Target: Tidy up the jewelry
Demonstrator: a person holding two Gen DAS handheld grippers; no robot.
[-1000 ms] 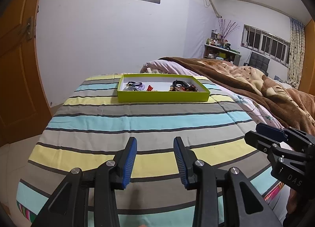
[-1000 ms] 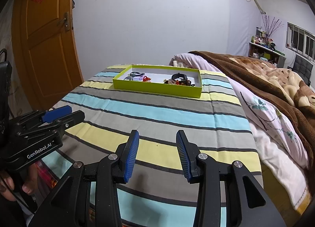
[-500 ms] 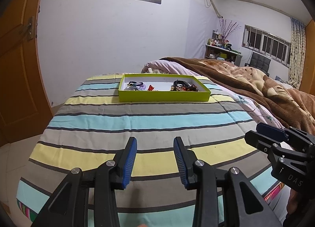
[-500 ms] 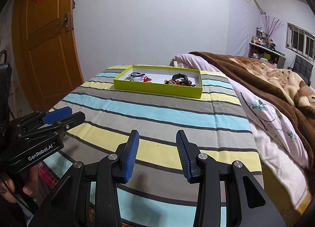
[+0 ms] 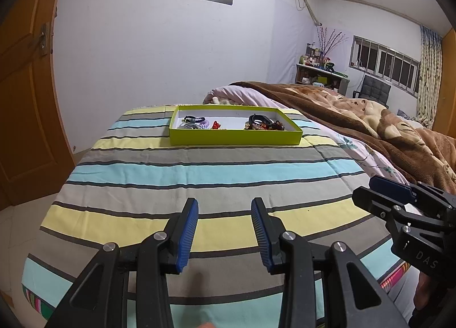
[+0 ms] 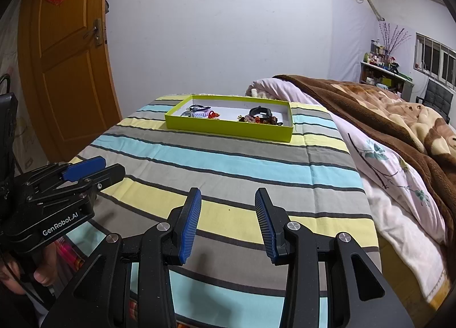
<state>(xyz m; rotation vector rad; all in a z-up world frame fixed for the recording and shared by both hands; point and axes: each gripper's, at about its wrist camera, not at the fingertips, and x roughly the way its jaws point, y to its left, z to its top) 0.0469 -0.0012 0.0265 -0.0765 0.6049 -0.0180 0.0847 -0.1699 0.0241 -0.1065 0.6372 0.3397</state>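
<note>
A shallow lime-green tray lies at the far end of a striped bedcover. Inside it, a pale purple and black bracelet pile sits on the left, a small red piece in the middle, and a black band with dark beaded pieces on the right. My left gripper hovers open over the near end of the cover, far from the tray, holding nothing. My right gripper hangs beside it, also open and holding nothing. Each gripper shows at the edge of the other's view.
The striped cover spans the bed between grippers and tray. A brown blanket and a floral sheet lie to the right. An orange wooden door stands at left, a cluttered shelf and window far right.
The tray sits slightly nearer and lower in both views, so both grippers have crept forward a little. Both jaws stay equally wide.
</note>
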